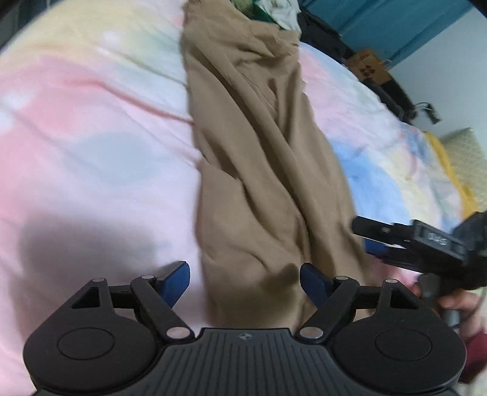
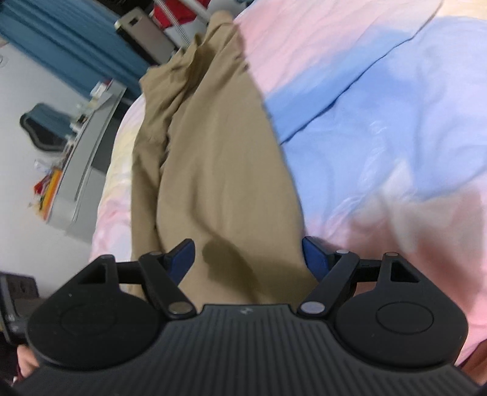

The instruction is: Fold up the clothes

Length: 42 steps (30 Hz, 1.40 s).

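Note:
A pair of tan trousers [image 1: 258, 170] lies crumpled lengthwise on a pastel bedsheet [image 1: 91, 137], its far end toward the top. My left gripper [image 1: 245, 283] is open over the near end, and the cloth runs between its blue pads [image 1: 179, 280]. The right gripper [image 1: 365, 237] comes in from the right by the trousers' edge, held by a hand [image 1: 456, 301]. In the right wrist view the trousers [image 2: 219, 158] stretch away over the sheet [image 2: 380, 121]. My right gripper [image 2: 248, 259] is open, with the cloth's near end lying between its fingers.
Other clothes [image 1: 268, 9] are heaped at the bed's far end. A blue curtain [image 1: 380, 24] and a cardboard box [image 1: 368, 67] stand beyond the bed. A grey desk [image 2: 82, 158], a blue chair [image 2: 42, 128] and a curtain [image 2: 61, 39] are off the bed's left side.

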Tool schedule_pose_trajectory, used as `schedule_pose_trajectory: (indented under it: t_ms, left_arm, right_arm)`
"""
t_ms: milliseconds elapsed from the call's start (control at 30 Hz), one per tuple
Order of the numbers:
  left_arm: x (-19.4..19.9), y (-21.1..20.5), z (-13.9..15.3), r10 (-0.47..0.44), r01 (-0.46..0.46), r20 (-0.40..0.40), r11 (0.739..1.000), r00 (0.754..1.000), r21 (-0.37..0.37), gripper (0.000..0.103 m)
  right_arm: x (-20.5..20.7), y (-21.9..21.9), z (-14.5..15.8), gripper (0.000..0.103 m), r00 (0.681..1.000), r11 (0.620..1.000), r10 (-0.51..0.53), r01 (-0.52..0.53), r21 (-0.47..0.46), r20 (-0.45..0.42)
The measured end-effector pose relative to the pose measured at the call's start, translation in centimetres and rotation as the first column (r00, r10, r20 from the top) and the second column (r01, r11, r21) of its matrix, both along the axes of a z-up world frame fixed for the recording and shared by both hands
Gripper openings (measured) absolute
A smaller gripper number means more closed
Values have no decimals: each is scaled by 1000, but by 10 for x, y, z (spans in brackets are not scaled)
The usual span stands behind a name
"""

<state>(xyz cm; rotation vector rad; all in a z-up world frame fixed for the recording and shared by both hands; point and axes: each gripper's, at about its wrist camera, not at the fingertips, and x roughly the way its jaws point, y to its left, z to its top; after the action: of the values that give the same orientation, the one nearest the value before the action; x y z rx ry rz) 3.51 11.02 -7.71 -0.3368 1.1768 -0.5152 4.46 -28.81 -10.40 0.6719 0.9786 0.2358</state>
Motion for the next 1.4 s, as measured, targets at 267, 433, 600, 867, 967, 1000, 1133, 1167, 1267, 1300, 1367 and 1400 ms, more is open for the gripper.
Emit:
schedule_pose_trajectory:
  t_ms: [267,433,600,867,967,1000,1133,1167,1267,1300,1367,1400]
  left_arm:
    - [-20,-19,-6,-142,141,-26,989,990,-40,73]
    - [-18,-25,-24,-143,140,-59,989,988,-42,41]
    - [-12,-29,-36,-140,137,-62,989,988,-54,15]
    - [-20,-4,-12,-76,83,42,973,996,-215,10]
    - [-34,8,11,-23,41,68,960,997,-277,10]
    - [-40,10,19,-13,37,86,958,996,-286,10]
    - [-69,15,52,5,38,142,954,990,-297,10]
    - [-78,21,61,-3,47,155,958,988,-283,9]
    - [-106,22,79,-29,70,176,970,984,-232,10]
    - [-118,23,82,-36,75,172,972,984,-224,10]
    - [-142,22,83,-62,95,162,975,985,-201,10]
    - [-154,21,83,-78,107,158,977,984,-186,10]
  right_arm:
    - [-17,21,6,79,994,994,97,-99,-43,-57]
    - [-31,57,12,75,968,946,233,-247,-208,-93]
    - [-38,92,13,39,944,837,312,-327,-439,-109]
    - [-51,79,48,11,956,868,295,-271,-417,-8]
    - [-63,59,76,11,958,909,277,-236,-345,74]
    - [-68,54,85,11,957,918,273,-228,-324,102]
    - [-89,46,115,11,942,939,273,-217,-266,196]
    - [-96,45,120,11,937,939,278,-219,-264,213]
    - [-124,45,130,11,922,935,303,-239,-262,241]
    - [-134,44,132,11,917,933,312,-247,-260,248]
    - [-156,43,131,11,913,930,326,-264,-255,246]
    - [-166,42,129,11,911,929,332,-271,-251,244]
